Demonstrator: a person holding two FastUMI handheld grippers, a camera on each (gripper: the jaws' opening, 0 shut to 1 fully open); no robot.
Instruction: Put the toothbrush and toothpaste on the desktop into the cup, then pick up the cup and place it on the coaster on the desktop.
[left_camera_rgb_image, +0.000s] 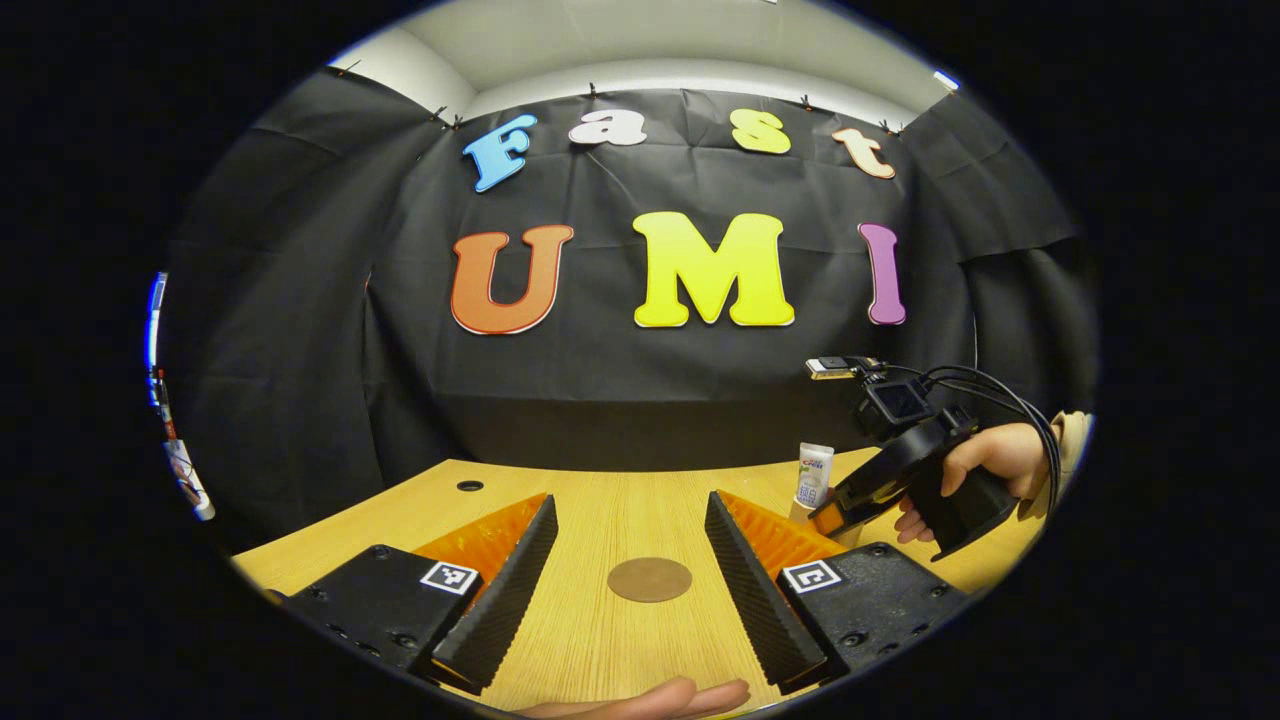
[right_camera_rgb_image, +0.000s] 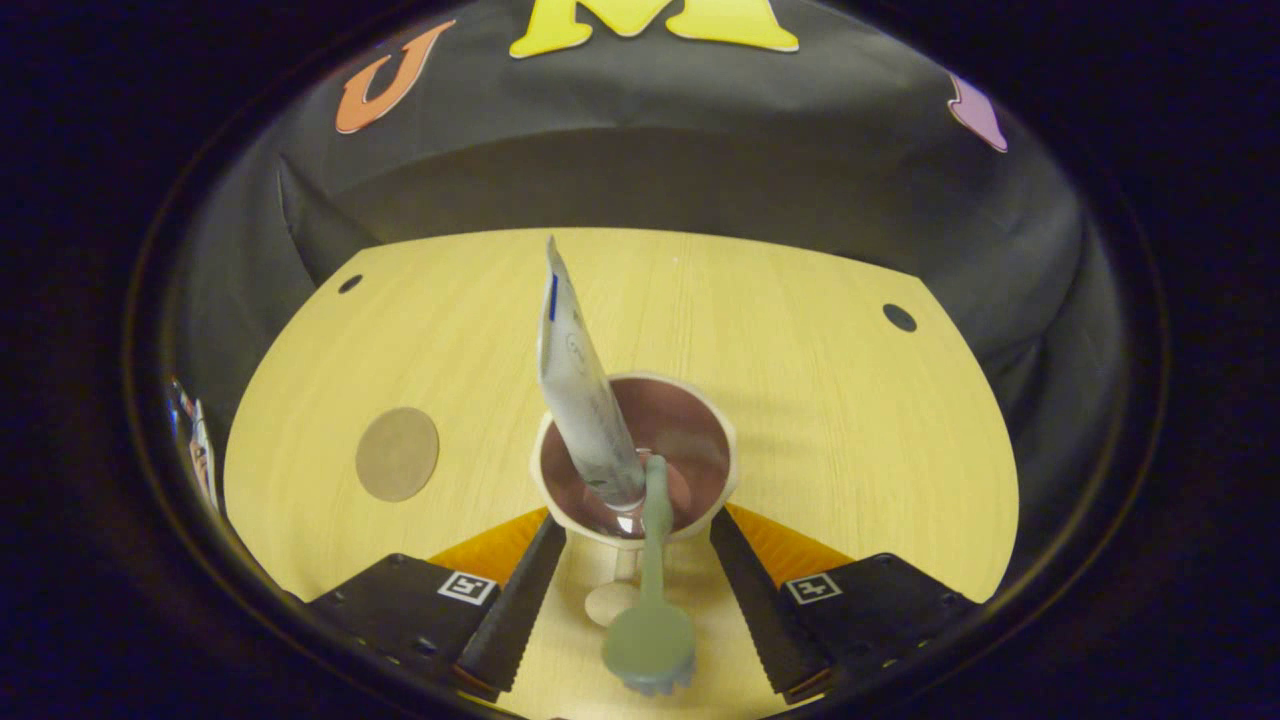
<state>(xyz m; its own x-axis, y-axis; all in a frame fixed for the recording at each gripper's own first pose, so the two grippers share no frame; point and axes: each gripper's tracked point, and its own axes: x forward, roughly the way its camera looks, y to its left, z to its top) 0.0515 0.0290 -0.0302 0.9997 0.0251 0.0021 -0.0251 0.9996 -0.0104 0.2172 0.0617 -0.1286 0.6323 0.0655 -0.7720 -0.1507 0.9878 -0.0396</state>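
Pink cup (right_camera_rgb_image: 634, 470): one toothpaste (right_camera_rgb_image: 583, 390); one toothbrush (right_camera_rgb_image: 652, 590); one coaster (right_camera_rgb_image: 397, 453)

Light wood-grain desktop (left_camera_rgb_image: 600, 500) across lower frame, round cable holes (right_camera_rgb_image: 899, 317) near its far corners. Black cloth wall (left_camera_rgb_image: 620, 380) behind it, creased, clipped along the top edge. Pale ceiling (left_camera_rgb_image: 640, 40) at top, evenly lit.

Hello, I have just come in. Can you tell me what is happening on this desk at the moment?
A person holds a claw in each hand. The toothpaste and the green toothbrush already stand in the cup. The right claw is open around the cup, its fingers not yet pressing on it. The left claw is open above the desk, facing the round coaster, which has nothing on it.
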